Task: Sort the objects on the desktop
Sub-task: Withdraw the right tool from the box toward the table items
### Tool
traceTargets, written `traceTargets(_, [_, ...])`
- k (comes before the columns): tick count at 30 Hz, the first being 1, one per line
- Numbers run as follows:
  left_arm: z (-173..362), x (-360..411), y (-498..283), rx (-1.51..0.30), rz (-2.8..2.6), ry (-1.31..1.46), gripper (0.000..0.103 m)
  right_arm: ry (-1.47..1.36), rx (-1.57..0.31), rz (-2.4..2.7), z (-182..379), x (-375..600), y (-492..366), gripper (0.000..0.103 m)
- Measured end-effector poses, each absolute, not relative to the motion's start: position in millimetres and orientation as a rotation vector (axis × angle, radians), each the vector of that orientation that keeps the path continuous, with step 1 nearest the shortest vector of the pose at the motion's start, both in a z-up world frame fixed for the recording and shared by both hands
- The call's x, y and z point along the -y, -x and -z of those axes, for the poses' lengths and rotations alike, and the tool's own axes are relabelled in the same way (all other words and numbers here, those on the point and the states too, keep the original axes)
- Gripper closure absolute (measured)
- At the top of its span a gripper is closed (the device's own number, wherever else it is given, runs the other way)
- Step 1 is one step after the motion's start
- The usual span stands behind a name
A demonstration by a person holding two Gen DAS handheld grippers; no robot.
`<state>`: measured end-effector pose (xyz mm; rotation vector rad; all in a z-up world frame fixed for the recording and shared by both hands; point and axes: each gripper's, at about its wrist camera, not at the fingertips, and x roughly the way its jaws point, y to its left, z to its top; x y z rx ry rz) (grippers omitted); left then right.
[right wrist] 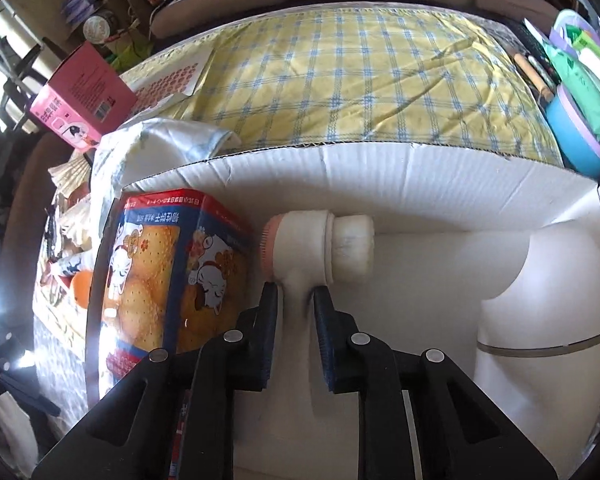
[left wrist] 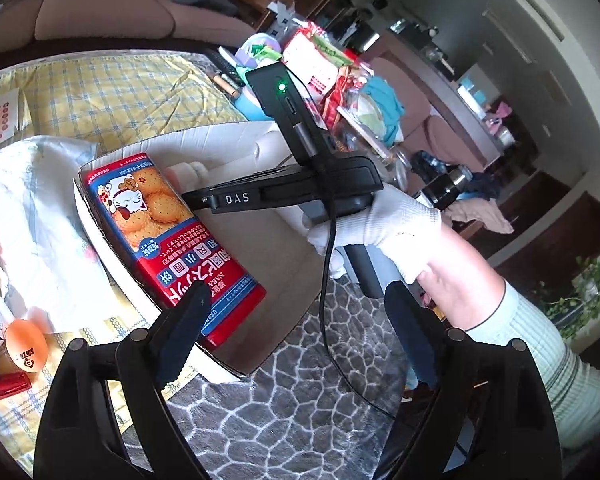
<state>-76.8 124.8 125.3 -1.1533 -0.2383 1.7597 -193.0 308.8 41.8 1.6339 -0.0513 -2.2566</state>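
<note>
The table is covered by a yellow checked cloth. On the cloth rest a white cardboard box, a sticker sheet and a pink carton.

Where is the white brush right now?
In the right wrist view, the white brush sits inside the white box, gripped by the right gripper, beside the biscuit box.

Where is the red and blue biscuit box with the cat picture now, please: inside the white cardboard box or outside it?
Inside: the red and blue biscuit box lies within the white cardboard box, against its side wall.
</note>
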Motion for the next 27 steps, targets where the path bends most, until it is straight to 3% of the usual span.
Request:
traceTargets(4, [-126.8, -122.0, 73.8, 0.229, -1.766, 1.154, 0.017, -1.618, 0.035, 2.243, -40.0, -305.3, 187.0, 0.084])
traceTargets(10, [-130.3, -103.2, 67.9, 0.233, -1.794, 1.162, 0.014, -1.577, 0.184, 2.301, -55.3, -319.0, 176.3, 0.083])
traceTargets(11, [-132.1, -96.7, 65.5, 0.224, -1.807, 1.159, 0.013, -1.565, 0.193, 2.317, -61.2, -321.3, 172.3, 0.081])
traceTargets(13, [-135.4, -75.5, 60.2, 0.221, -1.852, 1.153, 0.0, -1.512, 0.185, 2.363, -79.7, -323.1, 158.3, 0.076])
traceTargets(17, [-133.5, -9.9, 55.6, 0.345, -1.967, 1.169, 0.0, -1.341, 0.184, 2.43, -120.8, -316.4, 117.8, 0.054])
traceTargets(27, [-102.5, 148.9, 42.5, 0.543, -2.252, 1.257, 0.0, -1.077, 0.284, 2.324, -161.6, -227.5, 45.2, 0.046])
